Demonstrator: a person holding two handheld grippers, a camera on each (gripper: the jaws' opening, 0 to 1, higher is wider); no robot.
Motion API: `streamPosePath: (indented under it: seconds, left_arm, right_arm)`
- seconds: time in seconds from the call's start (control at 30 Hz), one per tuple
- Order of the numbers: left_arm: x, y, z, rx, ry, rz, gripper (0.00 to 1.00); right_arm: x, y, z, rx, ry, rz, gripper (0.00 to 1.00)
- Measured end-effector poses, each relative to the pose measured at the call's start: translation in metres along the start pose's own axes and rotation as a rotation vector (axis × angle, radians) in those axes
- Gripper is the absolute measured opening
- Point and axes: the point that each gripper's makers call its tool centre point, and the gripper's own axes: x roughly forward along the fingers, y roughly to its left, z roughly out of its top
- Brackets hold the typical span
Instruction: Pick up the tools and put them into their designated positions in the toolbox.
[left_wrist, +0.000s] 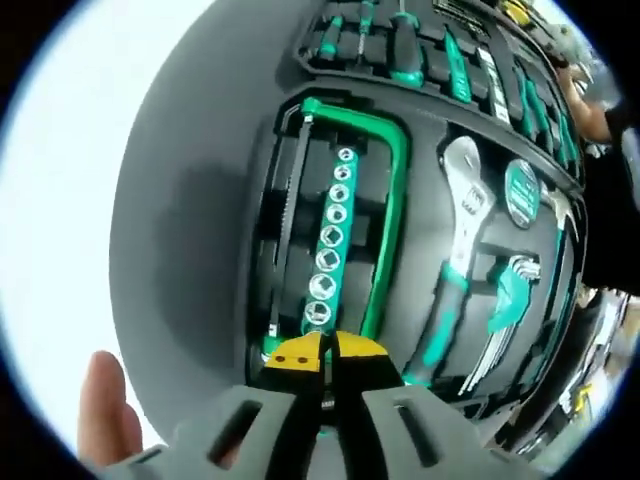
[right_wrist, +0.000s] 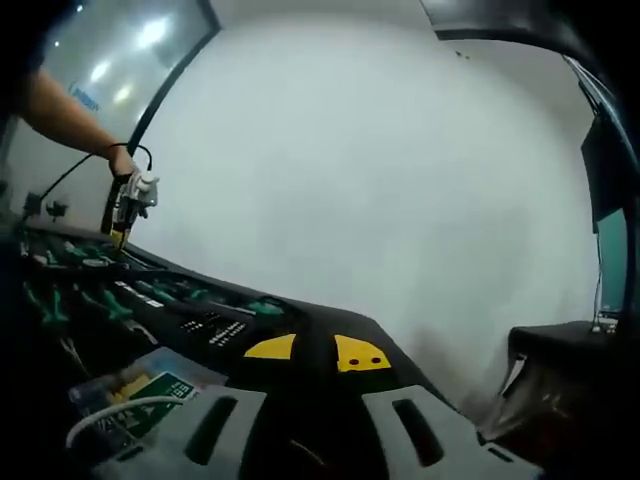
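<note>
The open black toolbox (left_wrist: 200, 300) holds a green-framed hacksaw (left_wrist: 390, 190) in its slot, with a green strip of sockets (left_wrist: 330, 250) inside the frame. To the right lie an adjustable wrench (left_wrist: 462, 215), a round tape measure (left_wrist: 522, 192) and a set of hex keys (left_wrist: 510, 300). Screwdrivers (left_wrist: 405, 55) sit in the far row. My left gripper (left_wrist: 326, 352) hovers over the hacksaw's near end, its yellow tips almost touching and nothing seen between them. In the right gripper view, my right gripper (right_wrist: 315, 352) stands slightly open and empty over the toolbox edge (right_wrist: 300, 320), with the left gripper (right_wrist: 125, 215) far off.
A finger (left_wrist: 105, 400) shows at the lower left beside the left gripper. A packet with a green label (right_wrist: 150, 390) lies near the right gripper. A white tabletop (right_wrist: 380, 180) stretches beyond the toolbox, and a dark stand (right_wrist: 560, 350) rises at the right.
</note>
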Motion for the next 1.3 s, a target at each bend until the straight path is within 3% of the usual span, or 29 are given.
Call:
streamPosePath:
  seconds: [0.17, 0.37, 0.53, 0.77, 0.97, 1.17, 1.27, 1.3]
  left_arm:
    - [0.002, 0.008, 0.000, 0.004, 0.017, 0.002, 0.00]
    - [0.004, 0.001, 0.000, 0.011, 0.026, -0.046, 0.00]
    - [0.005, 0.015, 0.000, 0.012, 0.046, -0.077, 0.00]
    - [0.008, 0.014, 0.000, 0.044, 0.076, -0.107, 0.00]
    - [0.009, 0.013, 0.000, 0.037, 0.058, -0.105, 0.00]
    - [0.010, 0.010, 0.001, 0.028, 0.083, -0.109, 0.00]
    - [0.007, 0.011, 0.001, 0.016, 0.030, -0.052, 0.00]
    - [0.006, 0.010, 0.000, -0.036, -0.009, -0.032, 0.00]
  right_arm:
    - [0.000, 0.001, 0.000, -0.005, -0.001, 0.002, 0.10]
    - [0.000, 0.001, 0.001, 0.000, -0.003, 0.001, 0.10]
    - [0.000, 0.001, 0.000, -0.001, -0.001, 0.001, 0.10]
    - [0.000, 0.001, 0.000, -0.003, 0.003, 0.001, 0.10]
    - [0.000, 0.000, 0.000, 0.002, 0.000, -0.003, 0.10]
    - [-0.001, 0.002, 0.001, -0.002, -0.002, 0.005, 0.10]
    - [-0.001, 0.002, 0.000, 0.000, -0.002, 0.005, 0.11]
    - [-0.001, 0.001, 0.000, 0.000, -0.002, 0.003, 0.11]
